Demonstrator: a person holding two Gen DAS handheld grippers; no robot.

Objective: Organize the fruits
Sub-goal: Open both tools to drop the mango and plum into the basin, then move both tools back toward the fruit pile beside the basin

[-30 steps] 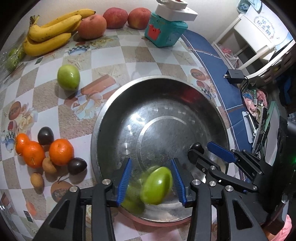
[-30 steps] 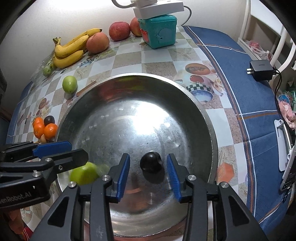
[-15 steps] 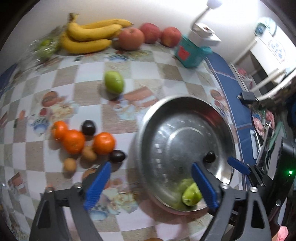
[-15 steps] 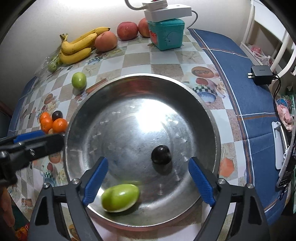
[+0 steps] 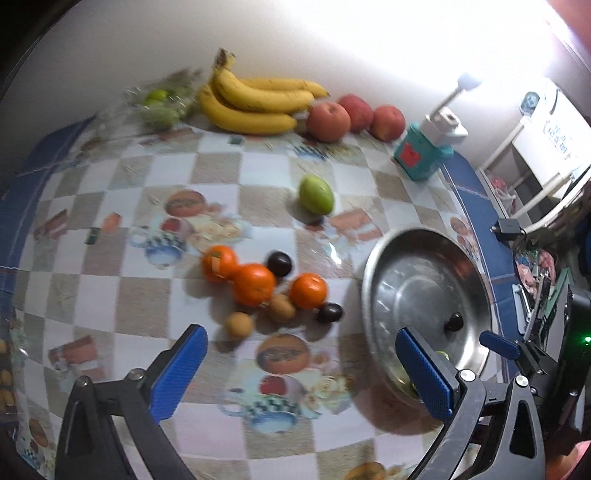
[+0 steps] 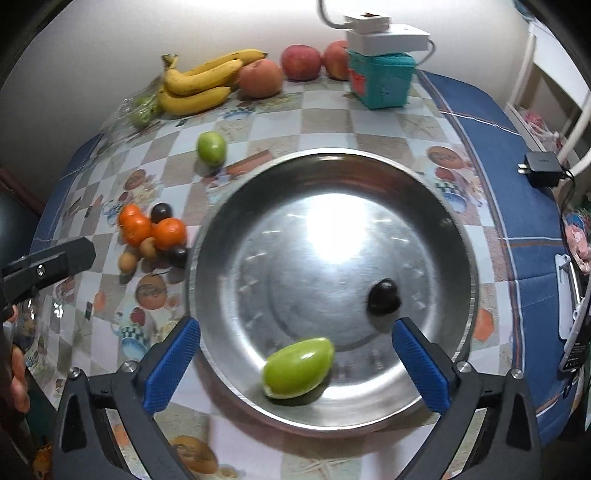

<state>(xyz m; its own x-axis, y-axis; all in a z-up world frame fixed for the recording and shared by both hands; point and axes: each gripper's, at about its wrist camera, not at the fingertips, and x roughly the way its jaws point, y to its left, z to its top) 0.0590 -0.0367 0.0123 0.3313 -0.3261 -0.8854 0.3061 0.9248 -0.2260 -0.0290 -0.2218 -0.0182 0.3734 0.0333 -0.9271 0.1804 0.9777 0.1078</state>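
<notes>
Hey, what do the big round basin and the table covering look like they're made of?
The basin looks like bare metal, probably stainless steel: silvery, shiny, with a bright glare spot and faint scratches. The table covering looks like glossy plastic or oilcloth, printed with checks and food pictures; it reflects light, though coated fabric is possible.

- Green fruit (image 5: 441,356) in the steel basin (image 5: 373,295): left wrist view, at 4 o'clock, mostly hidden behind a blue finger (image 5: 424,373) of the left gripper (image 5: 301,371); only a sliver showed.
- Bag of small green fruit (image 5: 160,107): at 11 o'clock, motion-blurred; count not readable.
- Right gripper (image 5: 500,345): at 4 o'clock, one blue fingertip visible, remainder lost among dark housings.
- Person's hand (image 6: 16,380): right wrist view, at 8 o'clock, cut by the left edge.
- White adapter (image 6: 388,33) atop the teal box (image 6: 380,79): at 12 o'clock, cable cut by the top edge.
- Items beyond the tabletop (image 6: 517,221), at 3 o'clock: too small to tell.
</notes>
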